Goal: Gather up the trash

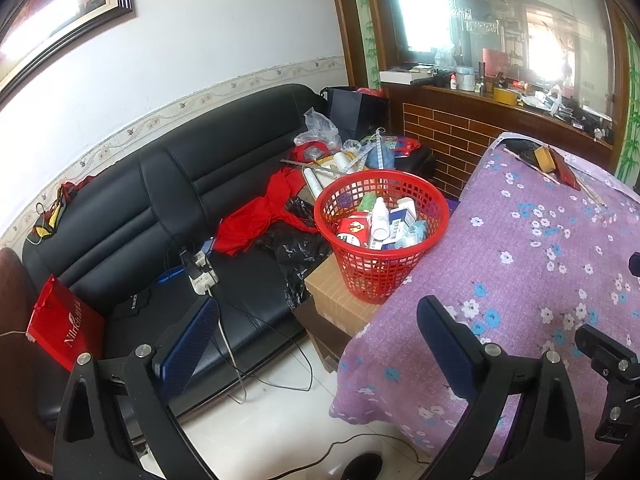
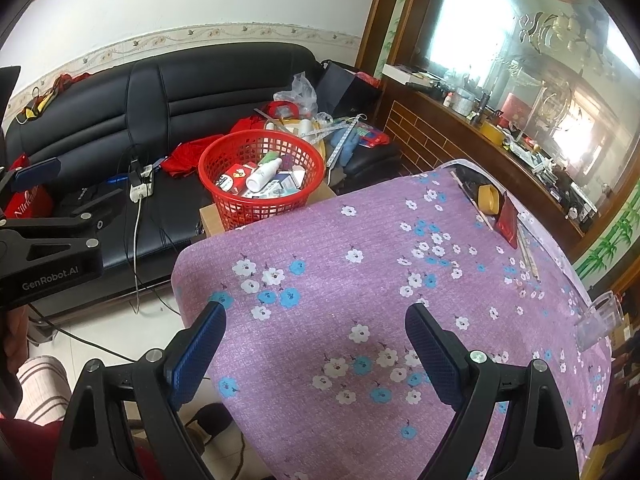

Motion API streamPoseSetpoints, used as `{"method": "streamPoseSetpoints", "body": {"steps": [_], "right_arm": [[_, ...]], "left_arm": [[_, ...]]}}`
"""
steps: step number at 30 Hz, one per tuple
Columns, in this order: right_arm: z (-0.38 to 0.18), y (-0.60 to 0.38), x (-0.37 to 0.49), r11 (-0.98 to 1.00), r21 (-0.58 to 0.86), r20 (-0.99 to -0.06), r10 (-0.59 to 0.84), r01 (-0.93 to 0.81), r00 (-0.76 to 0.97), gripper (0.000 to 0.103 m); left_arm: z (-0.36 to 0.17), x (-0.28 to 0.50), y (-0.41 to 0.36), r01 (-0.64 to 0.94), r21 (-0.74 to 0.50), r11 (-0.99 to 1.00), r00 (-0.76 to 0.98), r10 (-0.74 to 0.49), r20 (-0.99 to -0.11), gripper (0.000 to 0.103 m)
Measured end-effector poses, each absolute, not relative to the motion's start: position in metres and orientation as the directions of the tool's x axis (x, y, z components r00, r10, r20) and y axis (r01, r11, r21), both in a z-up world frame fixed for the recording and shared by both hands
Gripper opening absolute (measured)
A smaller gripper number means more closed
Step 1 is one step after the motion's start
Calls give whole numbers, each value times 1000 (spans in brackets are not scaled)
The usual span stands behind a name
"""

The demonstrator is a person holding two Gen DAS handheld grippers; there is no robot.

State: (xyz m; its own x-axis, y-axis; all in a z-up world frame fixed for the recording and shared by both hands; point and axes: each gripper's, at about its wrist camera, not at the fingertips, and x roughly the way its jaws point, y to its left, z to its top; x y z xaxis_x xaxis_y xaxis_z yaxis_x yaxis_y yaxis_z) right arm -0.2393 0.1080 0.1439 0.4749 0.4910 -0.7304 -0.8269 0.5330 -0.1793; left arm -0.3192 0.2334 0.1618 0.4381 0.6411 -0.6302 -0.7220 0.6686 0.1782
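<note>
Both grippers stand wide apart and hold nothing: your left gripper [image 1: 316, 320] hangs at the bottom of its view over the gap between sofa and table, your right gripper [image 2: 316, 328] at the bottom of its view above the purple floral tablecloth [image 2: 360, 272].

The trash is already gathered in the red mesh basket [image 1: 404, 268], centre of the left view and upper middle of the right view. It sits on a cardboard box [image 1: 332, 292], touching the far-left edge of the cloth. Inside lie a white bottle [image 1: 380, 216], small cartons [image 1: 400, 224] and a red and white packet [image 1: 352, 232], all likely light and stiff, though the bottle's smooth round body may slip between the pads. Take it across its middle.

The basket itself looks like thin flexible plastic, so it should flex when squeezed. If you lift it, I judge the rim the best hold, with one finger inside and one outside.

On the table only a yellow tape roll [image 2: 488, 196] and a flat red item [image 2: 508, 220] remain, upper right in the right view, near the far edge.

The cloth's centre is open room for moving. Mind the draped corner below your left gripper, the cables [image 1: 228, 344] trailing off the black sofa [image 1: 120, 220], and the clear container [image 2: 596, 320] at the right edge of the right view
</note>
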Motion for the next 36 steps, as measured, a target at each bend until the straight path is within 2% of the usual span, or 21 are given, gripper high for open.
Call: {"method": "streamPoseSetpoints", "body": {"steps": [20,24,31,36], "right_arm": [[137,107,-231,534,-172,-739,485,-828,467,94],[127,95,-214,568,-109,-769,472,-816,431,94],[91,35,-160,755,-13,-837,351,-655,421,94],[55,-57,-119,917,-13,-864,190,-399,466,94]], "left_arm": [[155,-313,234,-710,176,682,442,626,-642,99],[151,-301,230,-674,174,718,464,594,-657,99],[120,-242,177,-446,167,879,548,416,-726,99],[83,-184,109,-193,132,972,573,220,-789,99]]}}
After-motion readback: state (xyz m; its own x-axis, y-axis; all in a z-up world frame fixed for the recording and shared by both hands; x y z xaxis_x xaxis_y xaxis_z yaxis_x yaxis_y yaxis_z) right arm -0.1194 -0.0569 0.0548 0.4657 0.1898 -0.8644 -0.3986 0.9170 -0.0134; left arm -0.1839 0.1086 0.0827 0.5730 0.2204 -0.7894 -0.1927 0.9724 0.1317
